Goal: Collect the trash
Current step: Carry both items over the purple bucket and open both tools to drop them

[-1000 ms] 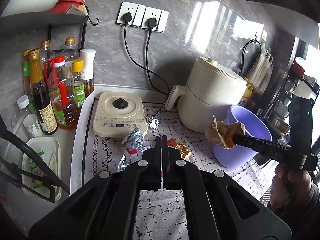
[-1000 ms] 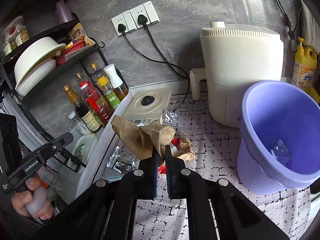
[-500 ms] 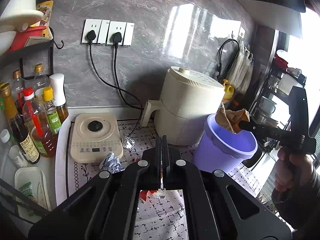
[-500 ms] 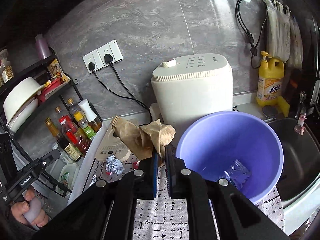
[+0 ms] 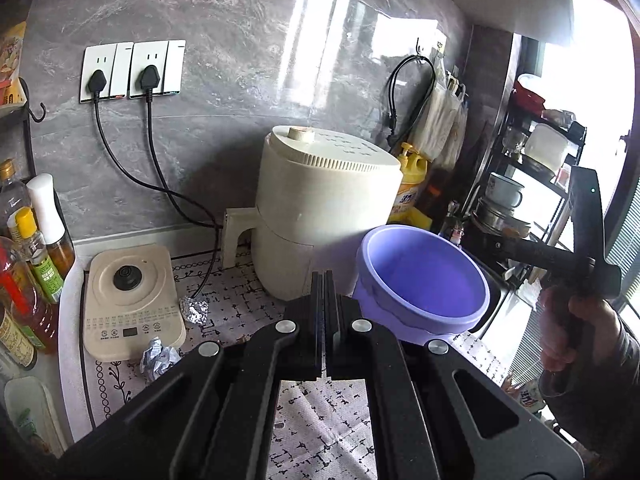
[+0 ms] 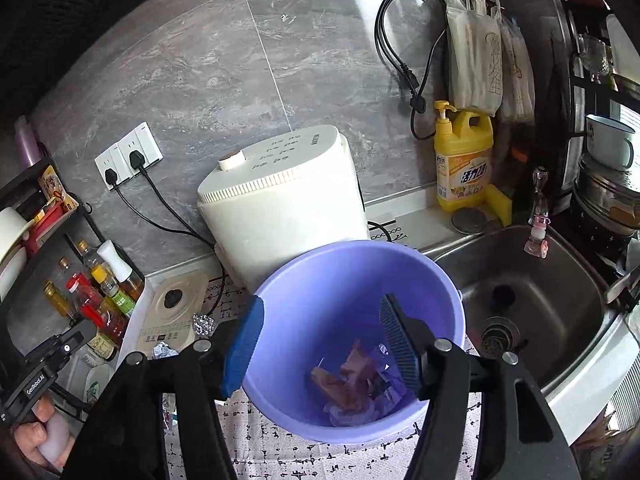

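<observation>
Trash (image 6: pixel 352 392): crumpled brown paper, bottom of purple bucket (image 6: pixel 448 280), lower centre
Right gripper (image 6: pixel 320 344): jaws just popped apart, nothing between
Left gripper (image 5: pixel 324 320): clenched, empty

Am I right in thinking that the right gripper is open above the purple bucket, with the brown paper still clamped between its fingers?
Not quite. The right gripper is open above the purple bucket, its jaws having just been opening, but nothing is between its fingers. The right wrist view shows the brown paper lying at the bottom of the bucket.
</observation>
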Demonstrator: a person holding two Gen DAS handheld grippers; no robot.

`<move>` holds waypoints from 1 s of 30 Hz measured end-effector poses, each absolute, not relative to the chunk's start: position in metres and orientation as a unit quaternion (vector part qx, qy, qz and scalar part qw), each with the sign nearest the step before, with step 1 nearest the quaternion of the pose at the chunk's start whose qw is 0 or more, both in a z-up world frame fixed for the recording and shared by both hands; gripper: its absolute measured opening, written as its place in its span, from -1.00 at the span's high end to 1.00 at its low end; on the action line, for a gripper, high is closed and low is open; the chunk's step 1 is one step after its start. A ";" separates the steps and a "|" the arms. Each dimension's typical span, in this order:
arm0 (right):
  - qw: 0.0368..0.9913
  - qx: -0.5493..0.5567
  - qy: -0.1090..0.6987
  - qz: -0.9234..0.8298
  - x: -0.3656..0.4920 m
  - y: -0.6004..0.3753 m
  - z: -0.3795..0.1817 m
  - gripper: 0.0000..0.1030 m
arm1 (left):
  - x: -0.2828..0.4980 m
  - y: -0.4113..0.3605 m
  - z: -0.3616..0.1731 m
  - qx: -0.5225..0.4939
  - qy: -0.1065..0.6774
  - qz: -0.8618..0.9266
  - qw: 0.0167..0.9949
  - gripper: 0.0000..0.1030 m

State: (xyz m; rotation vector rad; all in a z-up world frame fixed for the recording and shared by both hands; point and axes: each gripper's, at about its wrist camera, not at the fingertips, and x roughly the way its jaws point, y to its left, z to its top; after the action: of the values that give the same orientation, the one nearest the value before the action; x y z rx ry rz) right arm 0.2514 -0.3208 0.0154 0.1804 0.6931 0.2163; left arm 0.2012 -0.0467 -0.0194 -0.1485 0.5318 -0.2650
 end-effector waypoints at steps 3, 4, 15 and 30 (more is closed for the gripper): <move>0.931 0.090 0.339 0.099 0.242 -0.333 0.016 -0.18 | 0.212 -0.063 -0.017 -0.067 0.260 -0.150 0.952 0.97; 0.931 0.090 0.339 0.096 0.239 -0.337 0.017 -0.17 | 0.215 -0.068 -0.016 -0.067 0.259 -0.157 0.951 0.97; 0.940 0.105 0.320 0.055 0.203 -0.386 0.031 -0.18 | 0.244 -0.128 -0.011 -0.052 0.253 -0.224 0.940 0.97; 0.929 0.108 0.348 0.060 0.194 -0.376 0.004 -0.28 | 0.211 -0.040 -0.062 -0.092 0.296 -0.078 0.948 -0.52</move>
State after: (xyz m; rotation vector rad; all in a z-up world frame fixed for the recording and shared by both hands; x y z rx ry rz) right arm 0.1941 -0.3758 0.0043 0.2222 0.7134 0.1228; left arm 0.2113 -0.0403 -0.0622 -0.1876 0.6021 -0.1580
